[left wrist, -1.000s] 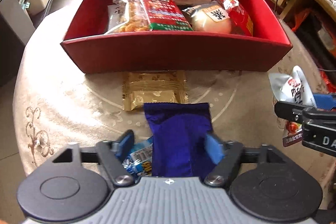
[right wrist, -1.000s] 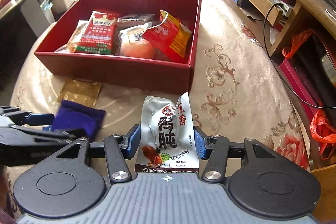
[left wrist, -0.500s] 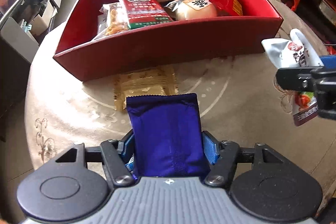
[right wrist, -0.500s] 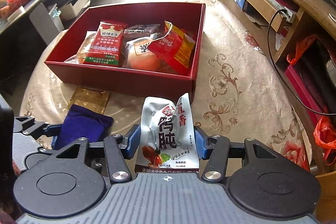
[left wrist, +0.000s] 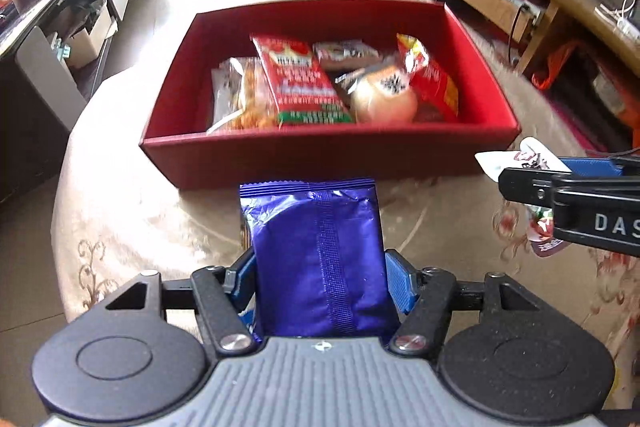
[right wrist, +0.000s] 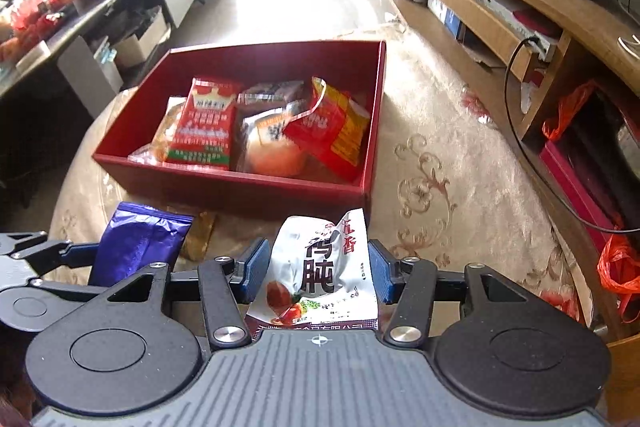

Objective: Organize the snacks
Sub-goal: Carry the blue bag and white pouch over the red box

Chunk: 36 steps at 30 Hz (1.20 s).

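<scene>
Purple foil marks the snack packet (left wrist: pixel 320 259) now clamped between the blue pads of the left gripper (left wrist: pixel 320 283), whose jaws have just been closing on it; a second ago the packet lay flat on the tablecloth (left wrist: pixel 132 211) with the pads standing clear of its sides. It now hangs raised before the near wall of the red box (left wrist: pixel 320 157), above the spot where a gold packet (right wrist: pixel 200 235) lies just in front of that wall. The grasp appears complete, so the transfer into the box is judged to be the step in hand.

The right gripper (right wrist: pixel 316 271) is closed on a white pouch (right wrist: pixel 320 267), also held short of the box, toward its near right corner. Large black Chinese characters and a picture of red-brown food are printed on the pouch; the small print is illegible.

Inside the box lie a red-and-green packet (left wrist: pixel 300 83) with white lettering too blurred to read, a round bun in clear wrap (left wrist: pixel 384 99), a red-and-yellow bag (left wrist: pixel 432 79) and a clear bag of orange snacks (left wrist: pixel 244 95). The letters "DAS" show on the right gripper's side in the left wrist view.
</scene>
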Available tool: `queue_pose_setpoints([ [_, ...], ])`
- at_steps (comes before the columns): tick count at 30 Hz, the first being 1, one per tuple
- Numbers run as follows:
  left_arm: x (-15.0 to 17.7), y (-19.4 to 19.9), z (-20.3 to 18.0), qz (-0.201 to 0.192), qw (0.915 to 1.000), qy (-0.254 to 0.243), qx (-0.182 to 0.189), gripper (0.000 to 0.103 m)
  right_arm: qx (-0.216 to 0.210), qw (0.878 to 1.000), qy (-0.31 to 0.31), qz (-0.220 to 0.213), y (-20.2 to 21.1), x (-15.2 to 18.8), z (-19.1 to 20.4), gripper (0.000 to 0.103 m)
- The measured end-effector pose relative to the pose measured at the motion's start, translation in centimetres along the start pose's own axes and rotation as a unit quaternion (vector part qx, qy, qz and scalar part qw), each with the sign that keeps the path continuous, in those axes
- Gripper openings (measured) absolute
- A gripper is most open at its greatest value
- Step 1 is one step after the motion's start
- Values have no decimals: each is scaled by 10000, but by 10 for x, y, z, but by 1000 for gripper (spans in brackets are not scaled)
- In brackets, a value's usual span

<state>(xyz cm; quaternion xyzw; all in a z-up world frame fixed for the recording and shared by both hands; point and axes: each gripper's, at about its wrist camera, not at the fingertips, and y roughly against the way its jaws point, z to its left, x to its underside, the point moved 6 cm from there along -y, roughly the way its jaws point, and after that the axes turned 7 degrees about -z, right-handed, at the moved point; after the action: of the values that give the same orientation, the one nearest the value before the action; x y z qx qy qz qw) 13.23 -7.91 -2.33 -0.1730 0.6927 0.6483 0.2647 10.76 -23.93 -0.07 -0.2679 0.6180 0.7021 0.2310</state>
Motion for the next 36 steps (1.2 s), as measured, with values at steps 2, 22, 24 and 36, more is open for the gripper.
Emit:
queue_pose_setpoints([
  [2,-7,1,2,-68,10000,33,27,60,3,10000,-39,-43,-1,-4,0,60],
  [22,-36,-2,14,-364,9991,224,59,60,81,9999,24,-131,-11,-20,14,60],
  [24,-37,-2,15,-383,9990,219,40,60,92,9998,35,-145,-12,-21,16,60],
  [36,-51,-3,21,-501,9985,231,-8,60,137,9997,-17,-198,-17,-30,14,60],
])
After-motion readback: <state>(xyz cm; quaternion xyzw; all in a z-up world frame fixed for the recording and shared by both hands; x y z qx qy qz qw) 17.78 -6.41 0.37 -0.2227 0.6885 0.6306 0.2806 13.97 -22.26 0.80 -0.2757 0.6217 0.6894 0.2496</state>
